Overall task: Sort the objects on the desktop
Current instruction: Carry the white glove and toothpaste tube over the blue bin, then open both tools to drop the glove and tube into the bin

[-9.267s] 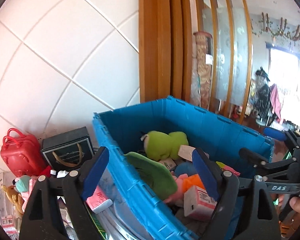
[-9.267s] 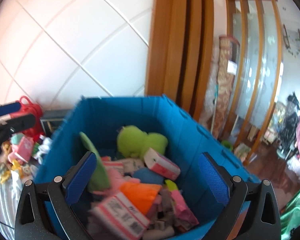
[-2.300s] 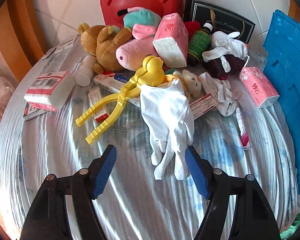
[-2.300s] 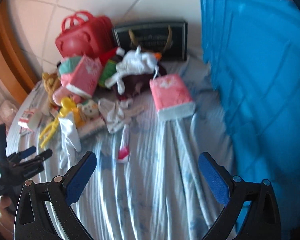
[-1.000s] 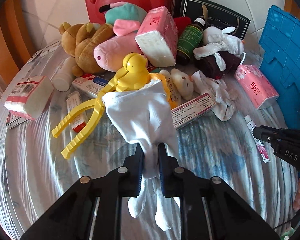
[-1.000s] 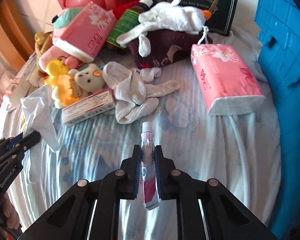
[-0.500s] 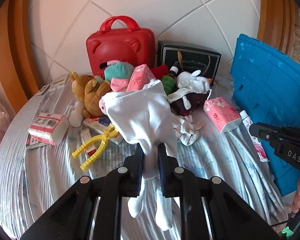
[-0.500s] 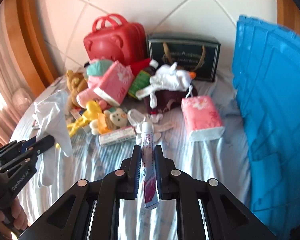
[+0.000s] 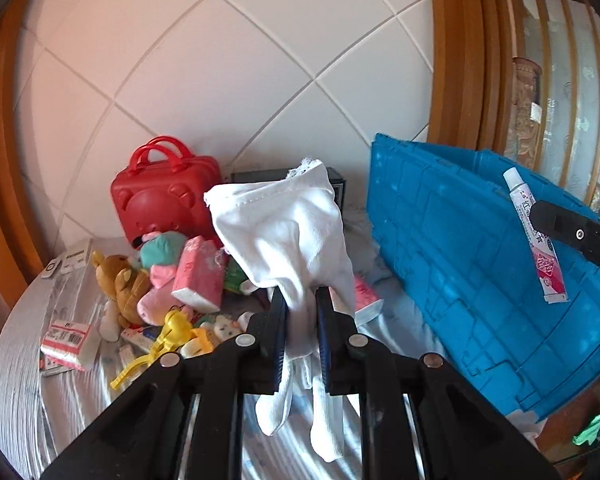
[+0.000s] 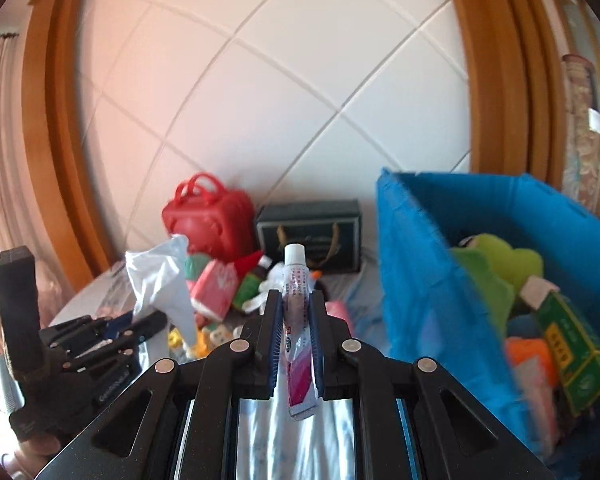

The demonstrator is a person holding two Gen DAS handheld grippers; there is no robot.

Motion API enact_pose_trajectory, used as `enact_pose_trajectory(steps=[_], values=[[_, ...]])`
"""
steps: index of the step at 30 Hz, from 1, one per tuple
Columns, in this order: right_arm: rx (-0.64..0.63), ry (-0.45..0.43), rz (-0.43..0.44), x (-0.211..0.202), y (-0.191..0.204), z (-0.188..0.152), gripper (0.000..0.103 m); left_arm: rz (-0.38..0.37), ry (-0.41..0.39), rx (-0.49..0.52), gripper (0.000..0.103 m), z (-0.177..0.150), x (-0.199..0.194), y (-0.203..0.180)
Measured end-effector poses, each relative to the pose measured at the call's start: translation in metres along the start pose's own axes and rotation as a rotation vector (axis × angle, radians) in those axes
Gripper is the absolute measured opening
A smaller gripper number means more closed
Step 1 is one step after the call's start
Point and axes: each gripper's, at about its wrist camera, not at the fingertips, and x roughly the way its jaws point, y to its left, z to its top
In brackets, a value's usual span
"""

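Moved: both grabs lifted off the table, heading for the bin [image 10: 412,280]
Left gripper [image 9: 300,320]: clamped on white glove [image 9: 284,236]
Right gripper [image 10: 294,332]: pinching tube [image 10: 296,320]
Left to do: plenty, toys and tissue packs [image 9: 198,272] remain on the table [image 9: 16,380]

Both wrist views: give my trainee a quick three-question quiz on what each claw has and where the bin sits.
1. True or false: the left claw is shut on a white glove.
2. What does the right claw hold? A) green bottle B) small tube C) tissue pack
3. Fill in: in the right wrist view, the blue bin stands to the ____ of the red case.

Key
1. True; the glove's fingers hang below the jaws.
2. B; the tube stands cap up between the jaws.
3. Right; a green plush already lies inside it.
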Motion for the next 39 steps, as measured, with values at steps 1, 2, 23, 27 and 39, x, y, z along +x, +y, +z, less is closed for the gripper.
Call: enact_pose_trajectory(steps=[1, 2, 23, 27, 39], values=[[0.005, -0.023, -0.019, -0.010, -0.007, 0.004, 0.013, -0.017, -0.012, 0.011, 0.014, 0.006, -0.002, -0.010], [0.011, -0.049, -0.039, -0.020, -0.014, 0.009, 0.013, -0.037, -0.030, 0.026, 0.014, 0.014, -0.004, -0.021], [0.080, -0.025, -0.416, -0.069, -0.205, 0.021, 0.013, -0.338, 0.059, 0.295, 0.014, 0.086, 0.030, -0.272], [0.100, 0.005, -0.414, -0.068, -0.228, 0.009, 0.013, -0.364, 0.125, 0.350, 0.014, 0.078, 0.041, -0.295], [0.088, 0.092, -0.405, -0.049, -0.245, -0.008, 0.013, -0.348, 0.141, 0.379, 0.014, 0.078, 0.044, -0.297]])
